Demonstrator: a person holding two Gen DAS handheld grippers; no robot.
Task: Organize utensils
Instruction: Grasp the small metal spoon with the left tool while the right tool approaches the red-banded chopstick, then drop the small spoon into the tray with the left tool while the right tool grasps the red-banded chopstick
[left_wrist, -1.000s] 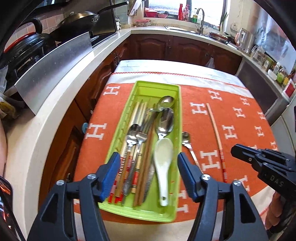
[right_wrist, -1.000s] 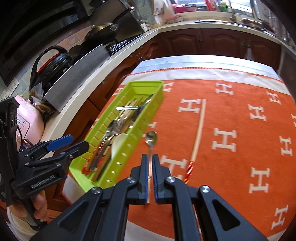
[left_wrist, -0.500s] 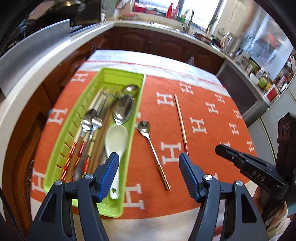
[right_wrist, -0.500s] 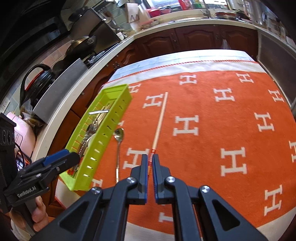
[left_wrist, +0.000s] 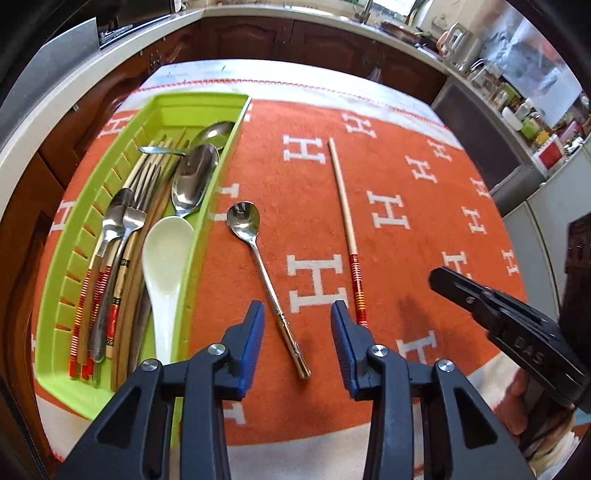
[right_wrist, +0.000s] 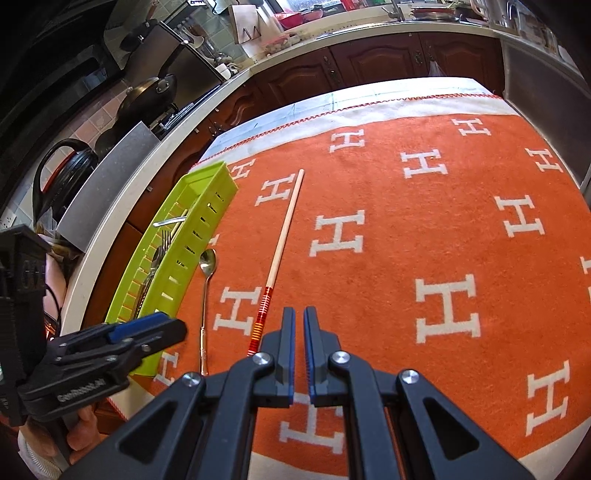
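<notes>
An orange blanket (left_wrist: 399, 173) patterned with white H letters covered the table and filled most of both frames. A lime-green slotted tray (left_wrist: 59, 291) lay along the left side of the left wrist frame, holding forks, metal spoons, striped chopsticks and a white ceramic spoon (left_wrist: 164, 254). In the right wrist frame the same tray (right_wrist: 207, 221) ran up the left edge.

The left gripper (left_wrist: 297, 314) sat at the bottom centre of its frame, its blue-padded jaws closing, with the handle end of a loose metal spoon (left_wrist: 258, 254) lying on the blanket between them; the pads did not touch it. That spoon lay just right of the tray.

The right gripper (right_wrist: 299, 321), bottom centre of its own frame, had its jaws drawn together with only a sliver of gap and nothing between them. A single chopstick (right_wrist: 282, 236) with a red-striped end lay just left of its tips, apart from them, right of the spoon (right_wrist: 206, 288).
</notes>
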